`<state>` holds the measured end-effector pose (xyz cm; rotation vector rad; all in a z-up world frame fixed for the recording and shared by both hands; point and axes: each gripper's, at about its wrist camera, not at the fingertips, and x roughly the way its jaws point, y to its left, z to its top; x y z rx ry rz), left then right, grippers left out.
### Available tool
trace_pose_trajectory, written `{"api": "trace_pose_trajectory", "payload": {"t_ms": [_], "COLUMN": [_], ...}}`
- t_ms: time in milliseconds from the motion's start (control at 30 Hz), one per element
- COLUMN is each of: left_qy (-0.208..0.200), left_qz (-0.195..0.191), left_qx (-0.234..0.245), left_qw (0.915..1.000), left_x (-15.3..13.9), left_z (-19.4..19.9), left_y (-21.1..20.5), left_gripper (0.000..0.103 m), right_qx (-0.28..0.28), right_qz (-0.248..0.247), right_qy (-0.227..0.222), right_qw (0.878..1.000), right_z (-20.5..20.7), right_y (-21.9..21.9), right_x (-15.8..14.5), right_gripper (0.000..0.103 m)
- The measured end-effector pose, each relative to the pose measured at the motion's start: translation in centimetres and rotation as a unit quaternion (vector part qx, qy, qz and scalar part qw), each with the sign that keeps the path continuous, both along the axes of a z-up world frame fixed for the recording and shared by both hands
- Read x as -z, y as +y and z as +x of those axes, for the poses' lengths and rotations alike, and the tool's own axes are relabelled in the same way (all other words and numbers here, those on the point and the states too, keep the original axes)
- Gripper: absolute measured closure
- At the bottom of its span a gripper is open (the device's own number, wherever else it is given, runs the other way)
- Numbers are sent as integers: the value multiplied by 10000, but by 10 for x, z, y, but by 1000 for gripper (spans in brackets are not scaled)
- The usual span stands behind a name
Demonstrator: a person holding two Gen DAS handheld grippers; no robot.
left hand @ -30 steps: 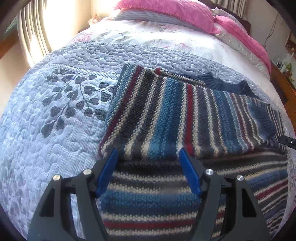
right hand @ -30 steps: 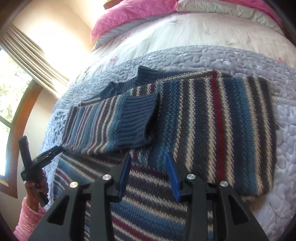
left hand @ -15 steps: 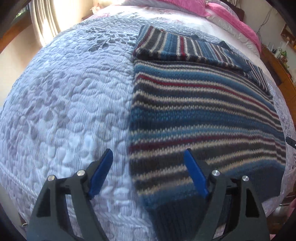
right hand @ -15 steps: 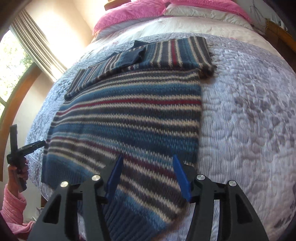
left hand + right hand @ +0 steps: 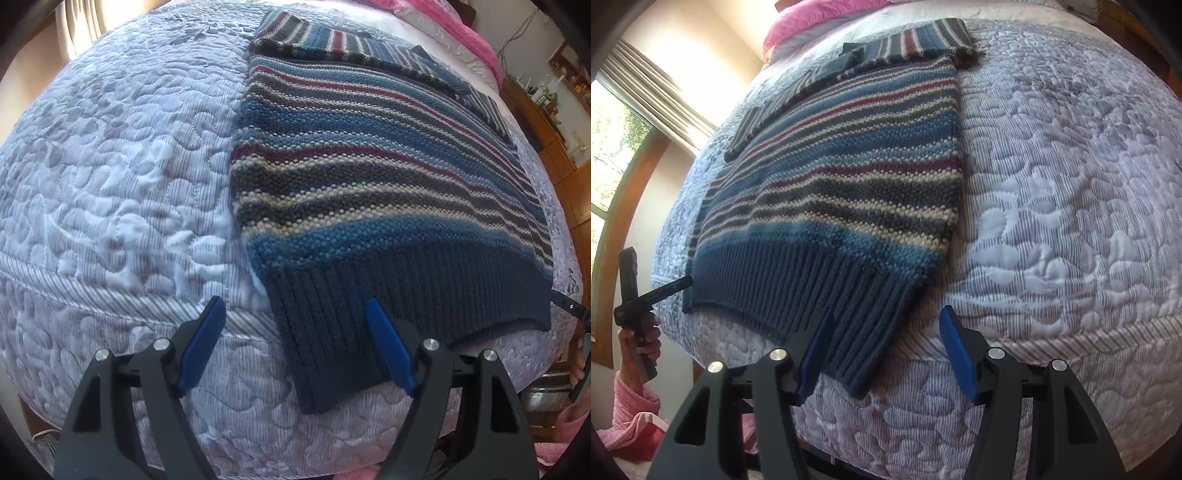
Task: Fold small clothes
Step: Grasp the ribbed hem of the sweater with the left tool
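Both grippers sit at the foot edge of the bed, jaws apart, nothing between them. Left gripper (image 5: 295, 345) hovers over the sweater's near left hem corner; one blue finger is above bare quilt (image 5: 110, 177), the other above the ribbing. Right gripper (image 5: 886, 349) is at the near right corner, left finger over the ribbed hem (image 5: 798, 284), right finger over quilt. Neither is touching the knit as far as I can tell.

Striped sweater (image 5: 369, 166) lies flat on the quilted bedspread, dark blue hem draping slightly over the near edge. At the far end the sleeves (image 5: 857, 59) are folded across the chest, stripes running crosswise to the body's.

Person's hand (image 5: 642, 343) in a pink sleeve (image 5: 631, 406) grips the left tool's handle. Beyond: pink pillow (image 5: 820, 18), curtain (image 5: 653, 85) and window on the left, wooden furniture (image 5: 546, 122) on the right
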<state>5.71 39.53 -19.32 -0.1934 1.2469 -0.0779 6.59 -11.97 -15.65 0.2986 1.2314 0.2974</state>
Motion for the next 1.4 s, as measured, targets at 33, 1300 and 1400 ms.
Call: {"api": "trace_pose_trajectory", "payload": {"t_ms": [33,1300,1400], "left_qy": [-22,-218,-448], "left_qz": [52,-1661,-1746], "left_qx": [24,-595,-559], "left_qw": [10000,9841,9820], "left_x": [1,-17,-35], "left_z": [-2,-23,-18], "left_y": [-3,8,9], "left_gripper": [22,94,94], "right_qx": [5,-68,-99], "right_qz": [-12,1884,2171], "right_qy": [20,172,74], "right_qw": [10000,9819,9761], "right_z": [-2,-4,2], "right_y": [0,6,2], "right_x": [1,0,-12], "right_gripper": [43,93,93]}}
